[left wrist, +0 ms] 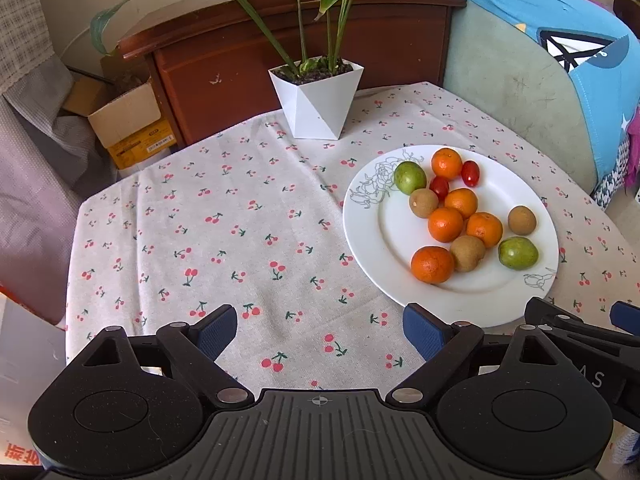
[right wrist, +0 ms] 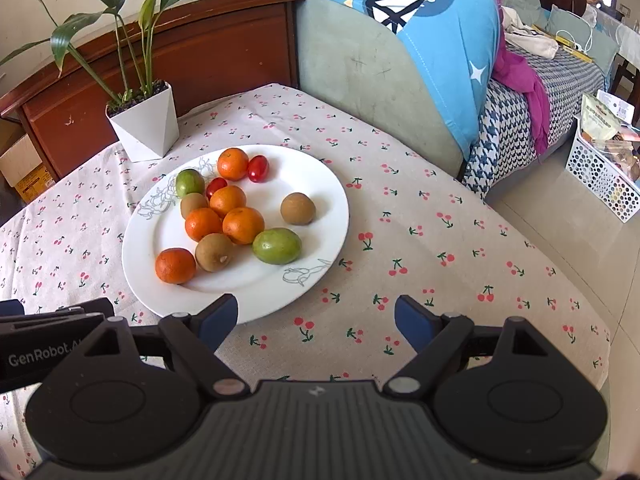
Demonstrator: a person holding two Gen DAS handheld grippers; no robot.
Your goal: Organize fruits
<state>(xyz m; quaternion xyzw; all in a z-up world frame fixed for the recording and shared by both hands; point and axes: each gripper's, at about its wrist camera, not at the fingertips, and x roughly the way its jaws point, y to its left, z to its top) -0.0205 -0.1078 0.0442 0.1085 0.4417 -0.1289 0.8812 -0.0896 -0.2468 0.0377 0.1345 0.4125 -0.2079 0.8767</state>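
Note:
A white plate (left wrist: 372, 236) (right wrist: 328, 204) sits on the cherry-print tablecloth. It holds several oranges (left wrist: 432, 265) (right wrist: 175, 265), brown kiwis (left wrist: 467, 253) (right wrist: 297, 209), two green fruits (left wrist: 518, 253) (right wrist: 277, 246) and two cherry tomatoes (left wrist: 470, 173) (right wrist: 257, 168). My left gripper (left wrist: 320, 334) is open and empty, hovering over the cloth near the front edge, left of the plate. My right gripper (right wrist: 316, 322) is open and empty, near the plate's front right rim. The right gripper also shows at the left wrist view's right edge (left wrist: 580, 328).
A white pot with a green plant (left wrist: 316, 98) (right wrist: 146, 122) stands at the table's far side before a wooden headboard. A sofa with a blue blanket (right wrist: 436, 40) borders the right. Cardboard boxes (left wrist: 128, 124) lie left; a white basket (right wrist: 604, 168) stands on the floor right.

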